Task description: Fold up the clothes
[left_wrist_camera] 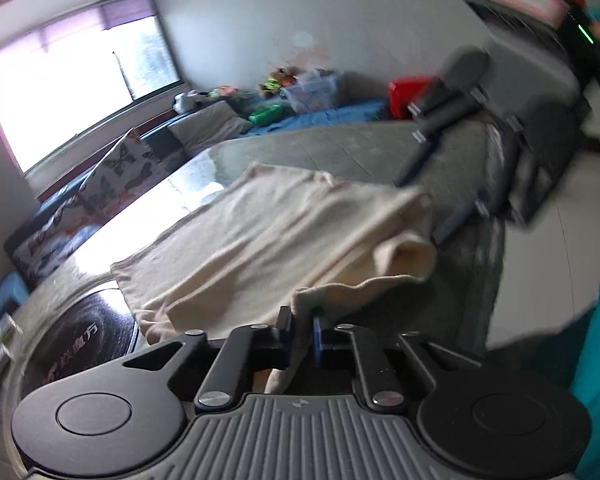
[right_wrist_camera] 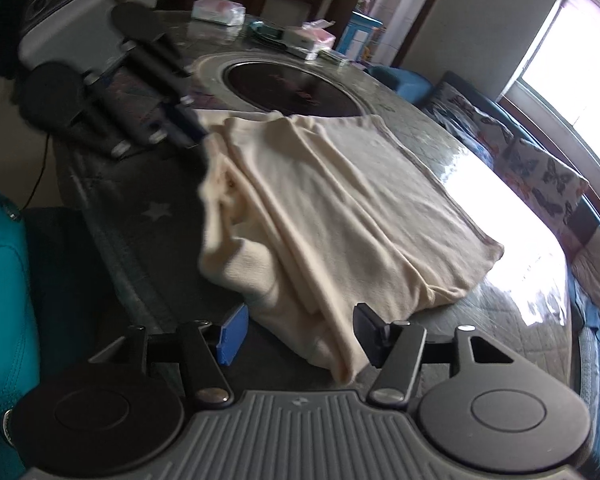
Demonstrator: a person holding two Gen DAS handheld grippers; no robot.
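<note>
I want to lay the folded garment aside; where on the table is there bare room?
Bare: the dark star-patterned strip left of the cream garment, and the glossy stretch toward the butterfly cushions. Crowded: the far edge, with tissue packs.

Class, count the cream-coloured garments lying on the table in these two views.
1. A single cream knit garment lies on the dark glossy table, one edge pinched in the left gripper; folds could hide another layer.
</note>
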